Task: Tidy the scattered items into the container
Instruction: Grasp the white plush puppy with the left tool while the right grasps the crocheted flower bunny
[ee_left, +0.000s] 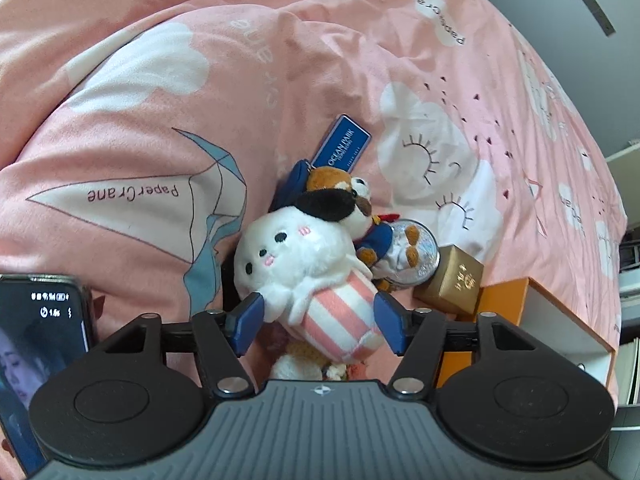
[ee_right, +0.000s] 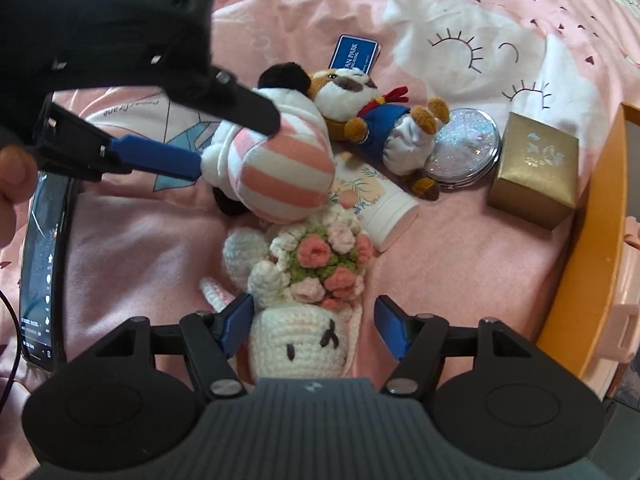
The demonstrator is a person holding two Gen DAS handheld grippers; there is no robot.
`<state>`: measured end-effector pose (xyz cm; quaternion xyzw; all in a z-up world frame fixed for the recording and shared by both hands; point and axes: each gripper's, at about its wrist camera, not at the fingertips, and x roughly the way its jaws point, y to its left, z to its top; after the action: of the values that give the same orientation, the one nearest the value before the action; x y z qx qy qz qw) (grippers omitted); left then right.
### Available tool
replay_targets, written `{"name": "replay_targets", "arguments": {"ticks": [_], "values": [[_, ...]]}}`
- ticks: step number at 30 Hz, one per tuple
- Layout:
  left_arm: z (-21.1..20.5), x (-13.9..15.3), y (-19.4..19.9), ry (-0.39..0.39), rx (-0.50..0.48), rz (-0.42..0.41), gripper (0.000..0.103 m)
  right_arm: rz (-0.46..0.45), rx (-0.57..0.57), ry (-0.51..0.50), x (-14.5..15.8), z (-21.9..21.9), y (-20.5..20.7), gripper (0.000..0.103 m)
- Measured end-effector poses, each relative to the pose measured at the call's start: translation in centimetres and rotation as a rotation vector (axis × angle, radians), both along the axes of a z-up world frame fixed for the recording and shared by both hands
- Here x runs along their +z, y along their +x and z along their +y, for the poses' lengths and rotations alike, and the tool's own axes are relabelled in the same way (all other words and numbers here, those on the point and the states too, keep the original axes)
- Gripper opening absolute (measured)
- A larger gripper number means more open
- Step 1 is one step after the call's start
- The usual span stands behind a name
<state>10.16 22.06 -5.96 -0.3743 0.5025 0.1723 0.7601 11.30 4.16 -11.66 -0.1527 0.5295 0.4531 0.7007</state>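
Our right gripper (ee_right: 312,326) gapes around the crochet doll's (ee_right: 298,350) head without pinching it. We straddle the striped plush (ee_left: 320,300) with our left gripper (ee_left: 316,320), pads wide, ungripped. Both toys lie on the duvet (ee_left: 140,128) near the orange box (ee_right: 592,240).

"OCEAN PARK" is read on the blue tag (ee_left: 341,145) at twelve o'clock of the plush pile. "PaperCrane" is printed on the pink quilt (ee_left: 132,194), at nine and one o'clock.
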Motion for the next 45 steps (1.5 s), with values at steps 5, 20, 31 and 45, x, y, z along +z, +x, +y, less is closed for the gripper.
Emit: {"name": "replay_targets", "arguments": {"ticks": [5, 20, 31, 45], "values": [[0.4, -0.8, 0.5, -0.023, 0.052, 0.023, 0.077, 0.008, 0.011, -0.010, -0.6, 0.5, 0.3, 0.069], [-0.2, -2.2, 1.2, 0.011, 0.039, 0.045, 0.083, 0.072, 0.031, -0.015, -2.1, 0.8, 0.4, 0.058], [-0.7, -1.9, 0.9, 0.061, -0.032, 0.046, 0.080, -0.146, 0.019, -0.040, 1.8, -1.9, -0.8, 0.046], [-3.5, -4.3, 1.2, 0.112, -0.108, 0.128, 0.085, -0.371, -0.073, -0.115, 2.0, -2.1, 1.6, 0.052]]}}
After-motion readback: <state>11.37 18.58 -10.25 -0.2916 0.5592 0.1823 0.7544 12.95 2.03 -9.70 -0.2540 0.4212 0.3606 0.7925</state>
